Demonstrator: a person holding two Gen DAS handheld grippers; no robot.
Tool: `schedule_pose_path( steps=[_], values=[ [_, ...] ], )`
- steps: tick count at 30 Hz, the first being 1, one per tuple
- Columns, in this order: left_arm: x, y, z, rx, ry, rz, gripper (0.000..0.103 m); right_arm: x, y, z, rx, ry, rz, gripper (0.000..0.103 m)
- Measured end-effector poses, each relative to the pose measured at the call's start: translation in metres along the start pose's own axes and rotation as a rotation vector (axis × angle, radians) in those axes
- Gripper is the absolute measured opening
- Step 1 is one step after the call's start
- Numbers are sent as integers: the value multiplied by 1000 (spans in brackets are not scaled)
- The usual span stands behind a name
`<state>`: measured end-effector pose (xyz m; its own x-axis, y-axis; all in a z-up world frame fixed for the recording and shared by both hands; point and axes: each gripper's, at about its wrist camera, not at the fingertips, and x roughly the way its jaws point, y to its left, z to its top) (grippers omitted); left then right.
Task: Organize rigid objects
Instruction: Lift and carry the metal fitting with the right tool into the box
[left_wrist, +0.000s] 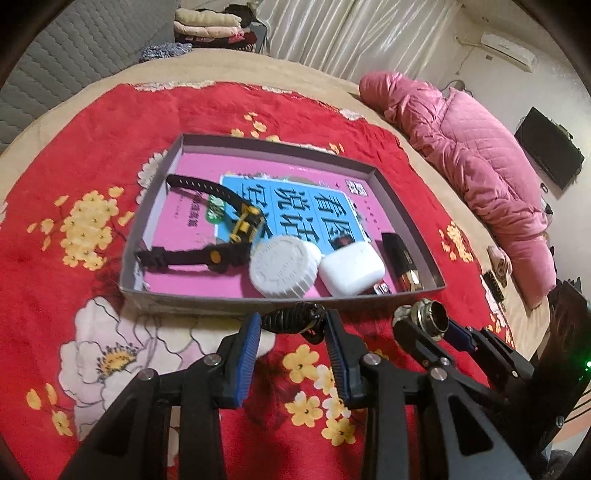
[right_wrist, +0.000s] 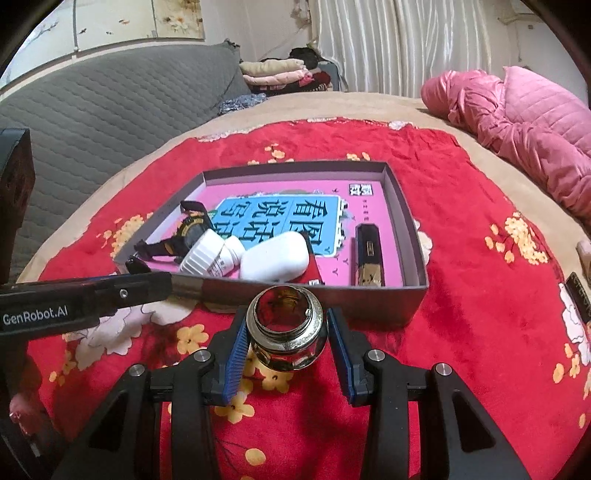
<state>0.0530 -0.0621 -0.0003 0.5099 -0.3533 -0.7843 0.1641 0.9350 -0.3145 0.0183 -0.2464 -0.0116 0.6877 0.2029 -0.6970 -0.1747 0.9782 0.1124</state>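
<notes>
— While the grey tray (left_wrist: 402, 192) is seen ahead of both tongs, what is found in it?

— A black watch (left_wrist: 218, 225), a white bottle (left_wrist: 284, 266), a white case (left_wrist: 351, 267) and a dark lighter (left_wrist: 400, 258) are held on a pink book (right_wrist: 373, 236).

— And the tongs?

— A black clip (left_wrist: 295, 317) is pinched by the left gripper (left_wrist: 293, 328); a metal fitting (right_wrist: 286, 328) is framed by the right gripper (right_wrist: 284, 332), contact not discernible, both low over the red blanket (right_wrist: 461, 332)

Left gripper (left_wrist: 293, 326) jaws around black clip (left_wrist: 291, 320), grey tray (left_wrist: 280, 300) just beyond
</notes>
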Motion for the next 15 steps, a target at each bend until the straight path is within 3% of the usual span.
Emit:
schedule_pose_path(
  steps=[15],
  values=[
    [-4,14,14,-15,-62,18,36,0,-1,17,-6,-50,-15,43]
  ],
)
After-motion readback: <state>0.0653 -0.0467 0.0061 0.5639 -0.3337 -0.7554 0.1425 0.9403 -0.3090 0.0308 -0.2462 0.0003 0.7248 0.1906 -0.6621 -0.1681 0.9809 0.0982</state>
